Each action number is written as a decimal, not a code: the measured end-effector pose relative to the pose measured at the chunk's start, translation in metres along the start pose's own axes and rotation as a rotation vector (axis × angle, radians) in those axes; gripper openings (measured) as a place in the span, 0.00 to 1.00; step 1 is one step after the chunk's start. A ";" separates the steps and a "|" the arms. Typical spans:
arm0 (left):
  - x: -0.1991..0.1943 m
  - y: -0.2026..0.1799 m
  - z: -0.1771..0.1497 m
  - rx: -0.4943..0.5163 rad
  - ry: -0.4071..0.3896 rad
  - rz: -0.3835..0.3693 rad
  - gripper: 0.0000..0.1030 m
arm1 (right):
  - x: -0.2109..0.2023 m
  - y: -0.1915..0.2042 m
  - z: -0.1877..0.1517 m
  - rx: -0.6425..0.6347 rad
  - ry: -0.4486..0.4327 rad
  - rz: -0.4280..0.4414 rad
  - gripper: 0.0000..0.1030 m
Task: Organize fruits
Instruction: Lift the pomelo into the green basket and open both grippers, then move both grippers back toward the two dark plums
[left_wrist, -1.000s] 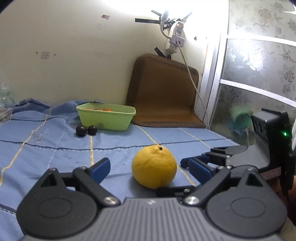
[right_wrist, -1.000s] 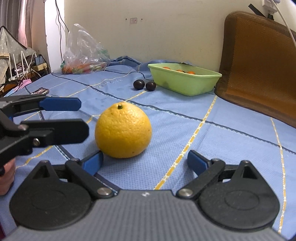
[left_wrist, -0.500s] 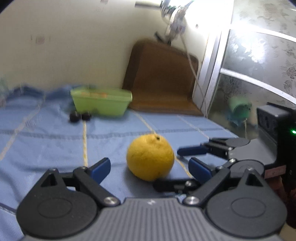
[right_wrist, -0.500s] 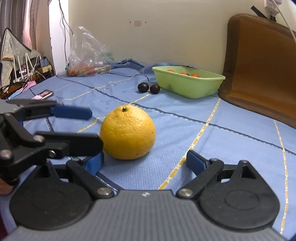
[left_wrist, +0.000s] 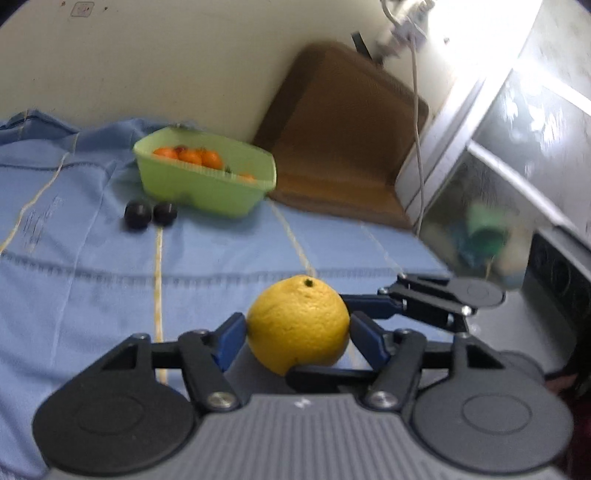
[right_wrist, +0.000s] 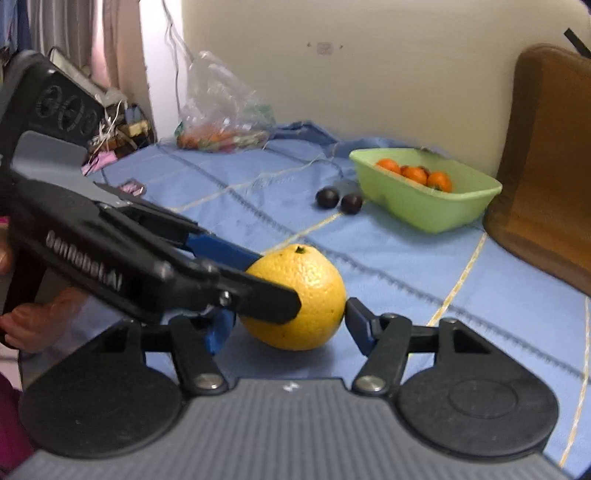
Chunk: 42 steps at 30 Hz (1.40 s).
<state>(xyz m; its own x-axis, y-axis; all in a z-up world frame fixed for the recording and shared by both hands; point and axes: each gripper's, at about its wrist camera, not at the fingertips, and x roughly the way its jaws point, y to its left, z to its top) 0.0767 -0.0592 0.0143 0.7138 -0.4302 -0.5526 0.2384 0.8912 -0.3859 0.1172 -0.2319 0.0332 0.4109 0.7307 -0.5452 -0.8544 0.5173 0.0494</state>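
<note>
A large yellow citrus fruit (left_wrist: 297, 328) sits between both grippers over the blue cloth; it also shows in the right wrist view (right_wrist: 295, 295). My left gripper (left_wrist: 297, 334) is shut on it, blue pads touching both sides. My right gripper (right_wrist: 284, 325) is also shut on it, crossing the left one at an angle. A green tub (left_wrist: 207, 177) with small orange fruits stands at the back; it also shows in the right wrist view (right_wrist: 424, 195). Two dark round fruits (left_wrist: 149, 214) lie beside the tub.
A brown cushion (left_wrist: 343, 125) leans on the wall behind the tub. A clear plastic bag (right_wrist: 221, 110) with produce lies at the back left. A white cable (left_wrist: 415, 110) hangs by a window frame at the right.
Both grippers have closed from open onto the yellow fruit. Both views have risen and tilted, so the tub's inside now shows.
</note>
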 end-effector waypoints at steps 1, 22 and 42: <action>0.001 -0.001 0.011 0.002 -0.013 0.001 0.61 | -0.002 -0.003 0.007 0.004 -0.013 -0.010 0.65; 0.176 0.061 0.169 -0.148 -0.049 0.065 0.65 | 0.111 -0.163 0.095 0.041 -0.038 -0.207 0.66; -0.002 -0.010 -0.005 0.072 -0.124 0.338 0.70 | -0.028 -0.004 -0.031 0.445 -0.196 -0.158 0.66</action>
<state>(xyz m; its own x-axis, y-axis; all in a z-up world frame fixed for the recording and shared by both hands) 0.0699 -0.0679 0.0159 0.8333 -0.0930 -0.5449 0.0184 0.9898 -0.1410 0.0992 -0.2683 0.0223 0.6122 0.6762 -0.4098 -0.5763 0.7365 0.3543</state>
